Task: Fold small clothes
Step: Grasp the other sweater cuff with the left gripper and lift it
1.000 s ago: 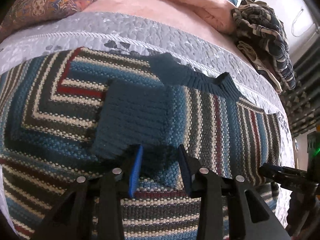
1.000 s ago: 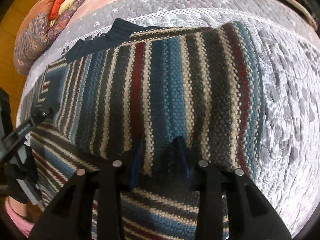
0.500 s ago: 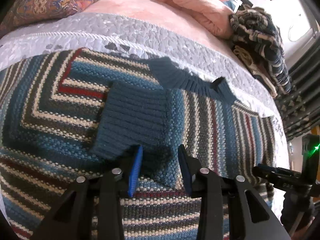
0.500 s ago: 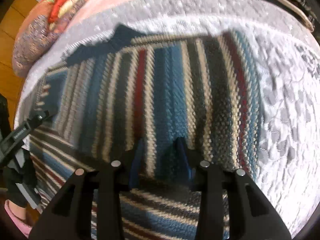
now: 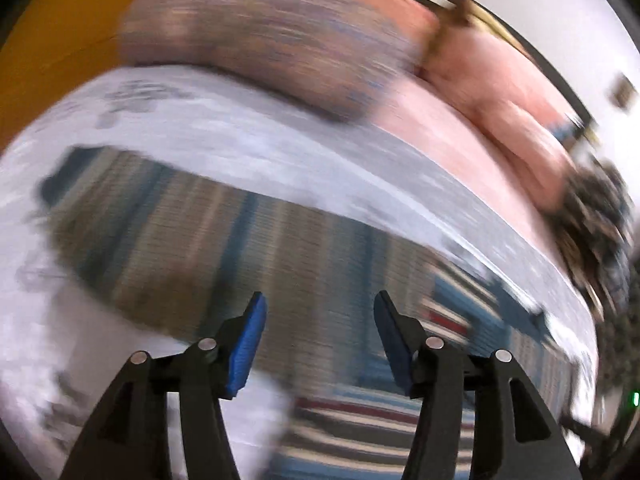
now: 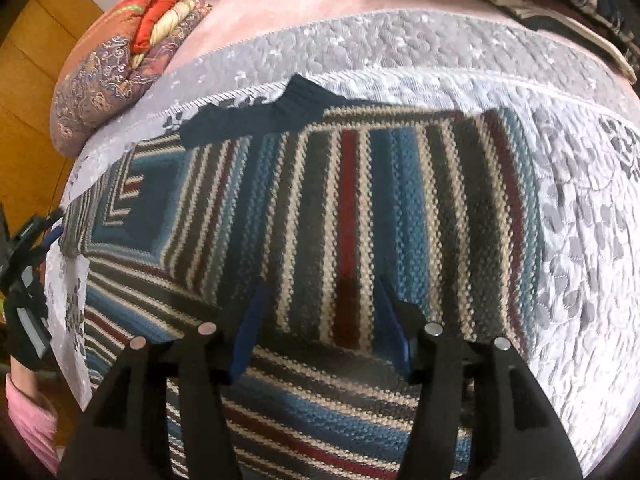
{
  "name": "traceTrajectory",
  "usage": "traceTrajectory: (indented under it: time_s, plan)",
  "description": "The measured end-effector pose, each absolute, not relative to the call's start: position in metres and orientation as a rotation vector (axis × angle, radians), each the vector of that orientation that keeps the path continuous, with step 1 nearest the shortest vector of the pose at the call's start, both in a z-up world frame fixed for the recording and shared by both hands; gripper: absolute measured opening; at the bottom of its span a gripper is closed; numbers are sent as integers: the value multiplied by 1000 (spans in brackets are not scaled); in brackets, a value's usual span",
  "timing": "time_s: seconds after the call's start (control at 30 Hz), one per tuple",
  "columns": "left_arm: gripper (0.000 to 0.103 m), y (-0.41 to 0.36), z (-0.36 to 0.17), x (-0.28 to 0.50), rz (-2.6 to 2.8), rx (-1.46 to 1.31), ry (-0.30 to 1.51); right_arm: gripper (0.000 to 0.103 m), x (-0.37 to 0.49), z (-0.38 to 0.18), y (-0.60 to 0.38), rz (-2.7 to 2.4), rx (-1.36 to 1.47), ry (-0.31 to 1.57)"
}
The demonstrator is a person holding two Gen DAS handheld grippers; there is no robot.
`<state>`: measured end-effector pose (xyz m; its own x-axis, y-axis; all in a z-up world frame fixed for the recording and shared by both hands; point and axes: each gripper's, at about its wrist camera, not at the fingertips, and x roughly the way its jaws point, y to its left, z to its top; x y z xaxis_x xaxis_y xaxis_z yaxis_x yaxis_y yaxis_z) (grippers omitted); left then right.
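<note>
A striped knit sweater [image 6: 348,184] in blue, grey, cream and red lies flat on the grey quilted bedspread [image 6: 580,240], its dark blue collar [image 6: 280,108] at the far edge. My right gripper [image 6: 322,292] hovers open over the sweater's near part, with nothing between its blue pads. The left wrist view is heavily blurred. There the sweater [image 5: 280,248] stretches across the middle, and my left gripper [image 5: 320,308] is open above its near left edge, holding nothing. The left gripper [image 6: 40,232] also shows at the left edge of the right wrist view, beside the sweater's left side.
Patterned pillows [image 6: 120,64] are stacked at the far left of the bed. A pink blanket [image 5: 500,80] lies behind the bedspread. A heap of dark patterned clothes [image 5: 592,220] sits at the far right. A pink sleeve [image 6: 28,420] shows low on the left.
Both grippers have opened wider. The left gripper has swung fast to the left, towards the sweater's left edge, which blurs its view. The right gripper has stayed over the sweater.
</note>
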<state>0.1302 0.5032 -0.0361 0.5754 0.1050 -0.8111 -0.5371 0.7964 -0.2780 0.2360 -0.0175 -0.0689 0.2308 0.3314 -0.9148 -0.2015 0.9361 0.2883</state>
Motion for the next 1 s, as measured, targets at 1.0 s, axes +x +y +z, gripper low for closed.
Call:
traceTrajectory:
  time_s: [1.0]
  plan:
    - [18, 657, -102, 77, 575, -955, 706, 58, 239, -94, -14, 338, 40, 1289]
